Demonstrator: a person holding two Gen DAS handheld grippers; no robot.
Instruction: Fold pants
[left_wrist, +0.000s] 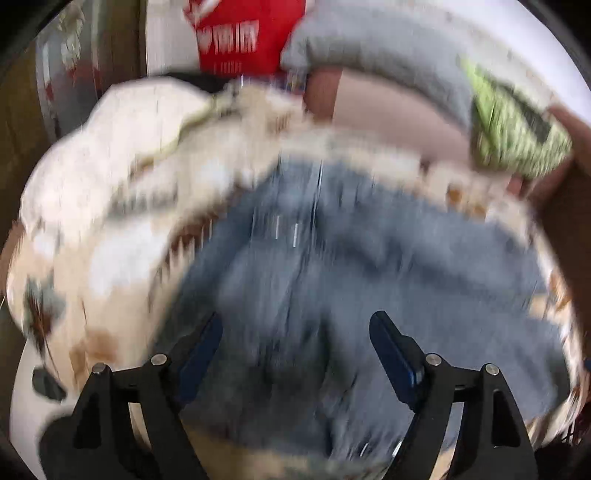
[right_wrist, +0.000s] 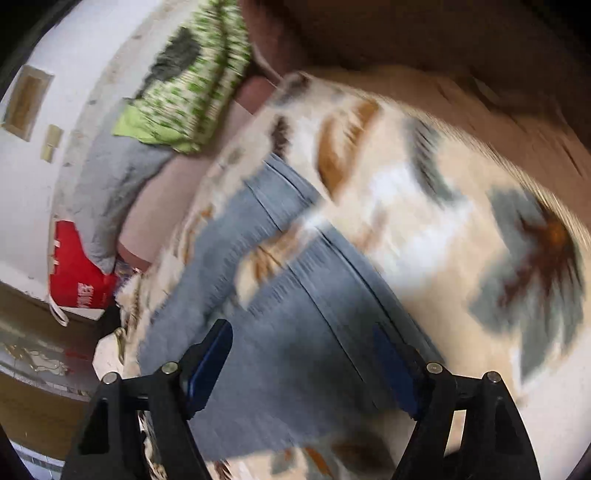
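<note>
Blue denim pants (left_wrist: 332, 266) lie spread on a cream patterned bedspread (left_wrist: 110, 229); both views are smeared by motion blur. In the left wrist view my left gripper (left_wrist: 297, 328) hovers over the denim with its blue-padded fingers wide apart and nothing between them. The right wrist view shows the pants (right_wrist: 280, 332) running from the lower middle toward the upper left, with a fold of bedspread (right_wrist: 424, 206) beside them. My right gripper (right_wrist: 303, 339) stands open above the denim, its pads clear of the cloth.
A green patterned pillow (left_wrist: 517, 136) and a grey pillow (left_wrist: 369, 48) lie at the far side of the bed. A red bag (left_wrist: 236, 33) stands beyond, near a white wall (right_wrist: 33, 177). A crumpled white cloth (left_wrist: 122, 133) sits at the left.
</note>
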